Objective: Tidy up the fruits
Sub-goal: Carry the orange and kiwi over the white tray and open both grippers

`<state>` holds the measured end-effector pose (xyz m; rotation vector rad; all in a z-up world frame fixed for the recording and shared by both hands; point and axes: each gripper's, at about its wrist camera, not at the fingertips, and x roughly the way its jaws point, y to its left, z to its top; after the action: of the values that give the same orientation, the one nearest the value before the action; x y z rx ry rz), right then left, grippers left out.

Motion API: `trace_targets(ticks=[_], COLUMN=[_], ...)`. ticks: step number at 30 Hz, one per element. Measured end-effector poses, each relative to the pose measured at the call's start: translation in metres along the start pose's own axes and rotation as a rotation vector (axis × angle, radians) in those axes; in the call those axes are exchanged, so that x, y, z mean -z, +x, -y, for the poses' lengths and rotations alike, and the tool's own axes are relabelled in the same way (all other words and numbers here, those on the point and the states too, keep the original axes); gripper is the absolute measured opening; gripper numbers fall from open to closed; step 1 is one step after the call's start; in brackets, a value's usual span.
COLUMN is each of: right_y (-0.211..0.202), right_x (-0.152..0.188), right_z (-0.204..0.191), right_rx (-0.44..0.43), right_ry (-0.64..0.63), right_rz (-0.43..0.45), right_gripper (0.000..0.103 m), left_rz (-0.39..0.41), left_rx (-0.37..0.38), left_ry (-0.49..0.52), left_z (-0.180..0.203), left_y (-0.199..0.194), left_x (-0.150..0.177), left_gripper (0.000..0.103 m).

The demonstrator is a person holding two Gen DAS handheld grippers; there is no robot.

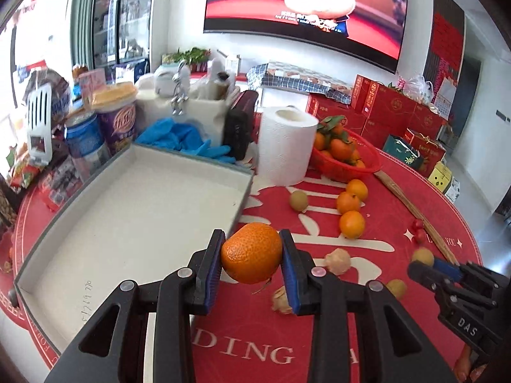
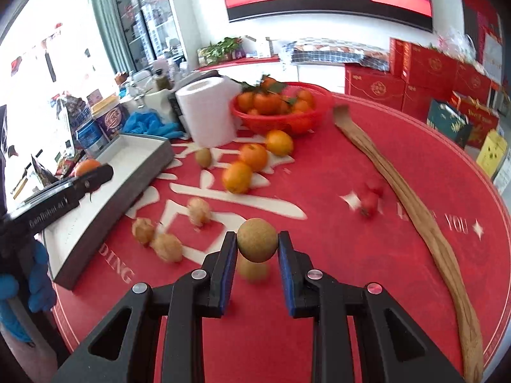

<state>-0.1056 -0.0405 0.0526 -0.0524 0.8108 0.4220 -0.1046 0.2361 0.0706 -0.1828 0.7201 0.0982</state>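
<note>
Above the red surface point(image 1: 367, 335), beside the near corner of the white tray point(image 1: 127, 217), the left tongs point(image 1: 251, 257) grip a mandarin point(image 1: 252, 252) between blue pads. Right tongs point(image 2: 257, 244) clamp a small brown round fruit point(image 2: 257, 239) above the surface, near three loose oranges point(image 2: 252, 166) and the red basket point(image 2: 281, 121).

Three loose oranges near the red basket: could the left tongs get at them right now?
Probably not yet: the left tongs are shut on an orange. The table path to the three oranges looks free once they let go.
</note>
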Motion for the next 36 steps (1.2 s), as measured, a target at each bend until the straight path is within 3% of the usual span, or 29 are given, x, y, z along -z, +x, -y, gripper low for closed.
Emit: trace_targets(ticks=[7,14,19,24,32,35,36], right_y=[0.041,0.073,0.092,0.109,0.124,0.125,0.125], right_x=[-0.030,-0.051,-0.057,-0.052,-0.050,-0.053,-0.055], right_z=[-0.073,-0.132,-0.162,-0.187,-0.201,-0.202,-0.203], right_rx=[-0.080,-0.163,-0.221,-0.241,-0.235,-0.233,-0.233], right_ry=[-0.077,-0.136,-0.154,-0.200,-0.245,-0.261,-0.265], right_rz=[-0.055,-0.100,-0.137,-0.175,-0.206,-0.202,-0.202], right_gripper=[0.027,0.027,0.027,0.027,0.027,0.027,0.027], left_rz=[0.022,-0.049,-0.093,-0.146,-0.133,-0.116,-0.105], left_rx=[-0.124,-0.167,-0.205,-0.197,-0.219,-0.225,-0.231], left_ry=[-0.079,-0.154,-0.172,-0.200,-0.207,-0.215,-0.216], left_z=[-0.059,-0.104,-0.118,-0.128,-0.130,-0.130,-0.130], left_y=[-0.002,0.007,0.013,0.021,0.019,0.016,0.014], left_x=[0.001,0.011,0.016,0.025,0.028,0.026,0.026], left_gripper=[0.037,0.037,0.037,0.037,0.037,0.046,0.058])
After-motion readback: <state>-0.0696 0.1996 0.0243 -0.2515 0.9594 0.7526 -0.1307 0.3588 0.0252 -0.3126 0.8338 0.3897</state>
